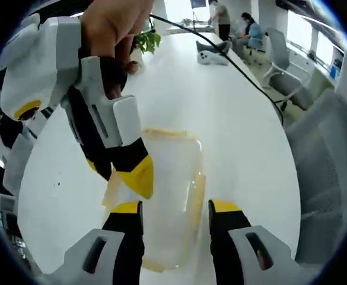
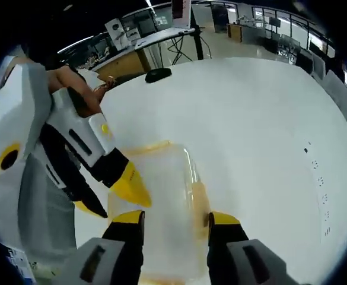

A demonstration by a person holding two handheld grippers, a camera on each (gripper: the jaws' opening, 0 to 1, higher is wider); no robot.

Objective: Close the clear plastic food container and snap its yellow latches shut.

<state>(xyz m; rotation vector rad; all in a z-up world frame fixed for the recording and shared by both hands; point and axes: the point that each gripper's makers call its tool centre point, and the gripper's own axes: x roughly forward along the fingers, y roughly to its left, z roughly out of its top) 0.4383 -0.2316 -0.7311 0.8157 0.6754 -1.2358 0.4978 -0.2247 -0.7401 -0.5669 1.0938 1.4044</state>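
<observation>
Left gripper (image 1: 175,208): jaws spread wide, holding nothing; the two yellow-tipped jaws stand apart above the near end of the container.
Right gripper (image 2: 175,218): jaws likewise parted and holding nothing, poised over the container's near end.
Right gripper in the left gripper view (image 1: 129,172): a hand (image 1: 111,27) grips it; its yellow tips point down at the container's side. Whether they touch it cannot be told.
Left gripper in the right gripper view (image 2: 126,184): yellow tip at the container's edge; contact unclear.
Container (image 1: 167,196): clear plastic, lying on the white table (image 1: 232,136), lid on.
Yellow latches (image 2: 200,199): pale strips along the container's rim; snapped or loose is hard to make out.
Cut off: the container's near end, behind the jaws.
</observation>
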